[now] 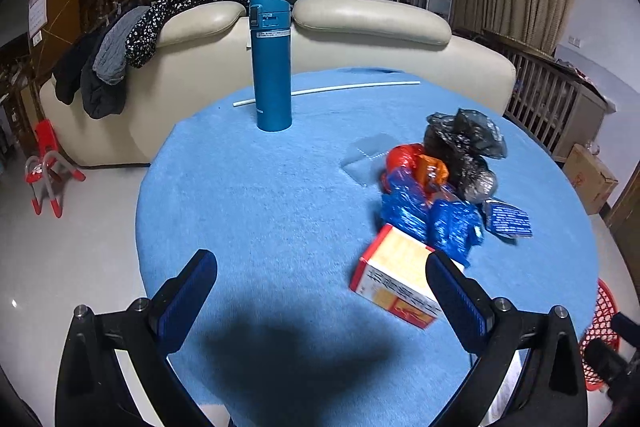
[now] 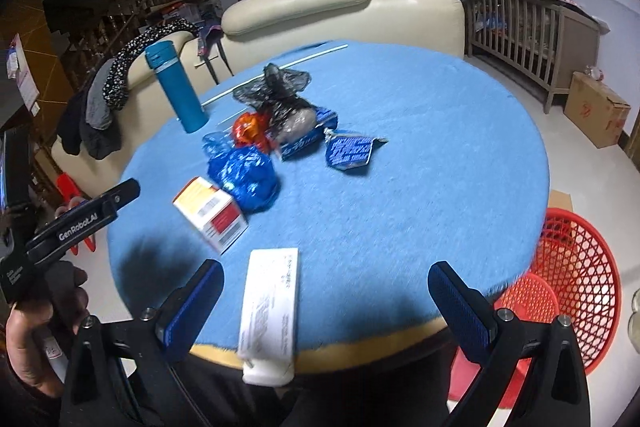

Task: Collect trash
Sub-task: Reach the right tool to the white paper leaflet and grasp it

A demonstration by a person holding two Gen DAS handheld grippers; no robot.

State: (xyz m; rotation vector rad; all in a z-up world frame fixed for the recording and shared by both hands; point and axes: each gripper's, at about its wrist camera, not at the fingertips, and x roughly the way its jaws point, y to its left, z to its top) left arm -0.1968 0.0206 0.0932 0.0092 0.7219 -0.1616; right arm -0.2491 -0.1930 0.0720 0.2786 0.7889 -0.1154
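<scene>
In the left wrist view, the left gripper (image 1: 320, 291) is wide open and holds nothing. It hangs over the round table (image 1: 280, 195) with the blue cloth. A small box (image 1: 394, 277) lies just in front of its right finger, partly behind it. Past the box sits a heap of trash: blue wrappers (image 1: 432, 215), a red wrapper (image 1: 408, 157) and a black bag (image 1: 464, 147). Far ahead and a bit to the left stands a tall blue bottle (image 1: 270, 67), upright. In the right wrist view, the right gripper (image 2: 324, 303) is wide open too, with nothing in it. A white tube (image 2: 272, 307) lies between its fingers at the near edge of the table, sticking out over the edge. The small box (image 2: 210, 213) is ahead to the left. A red basket (image 2: 568, 287) sits on the floor down to the right.
</scene>
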